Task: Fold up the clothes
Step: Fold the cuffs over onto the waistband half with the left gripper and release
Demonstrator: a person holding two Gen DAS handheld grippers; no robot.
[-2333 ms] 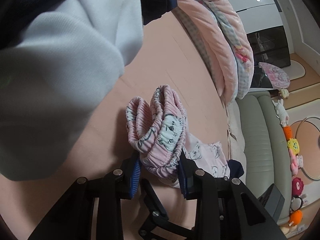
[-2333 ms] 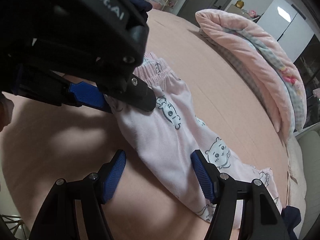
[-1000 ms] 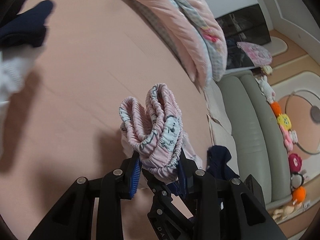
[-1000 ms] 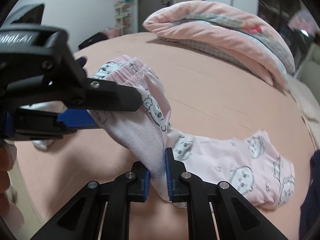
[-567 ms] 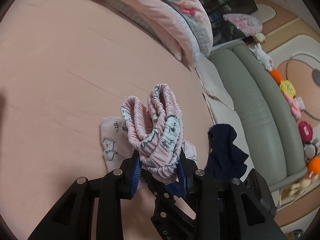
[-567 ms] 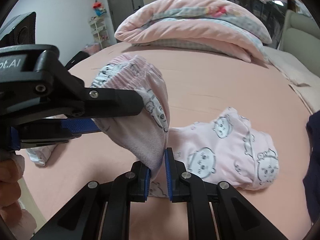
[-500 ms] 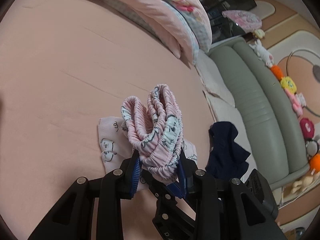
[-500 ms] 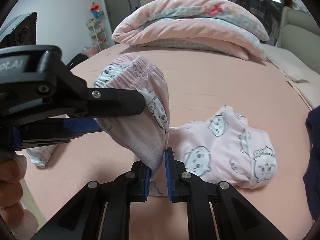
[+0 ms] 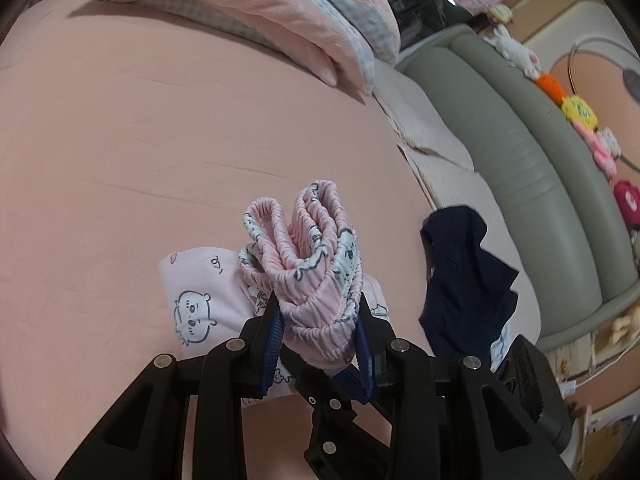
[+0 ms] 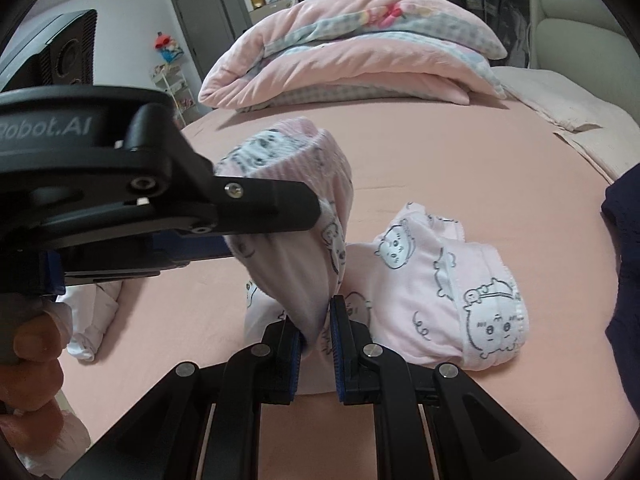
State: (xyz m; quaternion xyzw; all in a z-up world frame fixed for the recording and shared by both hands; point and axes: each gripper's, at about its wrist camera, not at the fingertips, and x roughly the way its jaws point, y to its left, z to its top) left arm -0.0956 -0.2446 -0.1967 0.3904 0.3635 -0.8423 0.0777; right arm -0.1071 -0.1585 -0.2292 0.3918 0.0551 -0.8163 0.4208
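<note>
The pink pyjama trousers (image 10: 440, 288) are half in the air and half on the bed (image 10: 460, 160): the left claw (image 9: 320, 336) is clamped on the bunched elastic waistband (image 9: 308, 248), and the right claw (image 10: 314, 340) is closed tightly on a thin fold of the same cloth just below it, while the leg part lies doubled on the pink sheet, near the middle of the bed. The main risk seems to be in the grips. The left claw holds a thick roll of gathered fabric, and such a roll can probably slide out between the pads if the two claws pull apart too strongly. The right claw pinches only a small edge, so a quick pull may free it and the fold would fall open. The part on the bed is already crumpled, and if the raised part is laid down over it without smoothing, the wrinkles will likely stay inside the fold. A dark blue garment (image 9: 464, 280) lies at the bed's edge just beside the trousers and could be caught or pushed off by a wide sweep. No basket, box or other container for clothes is visible in either view; a folded quilt (image 10: 360, 52) sits at the far end of the bed, well apart.
</note>
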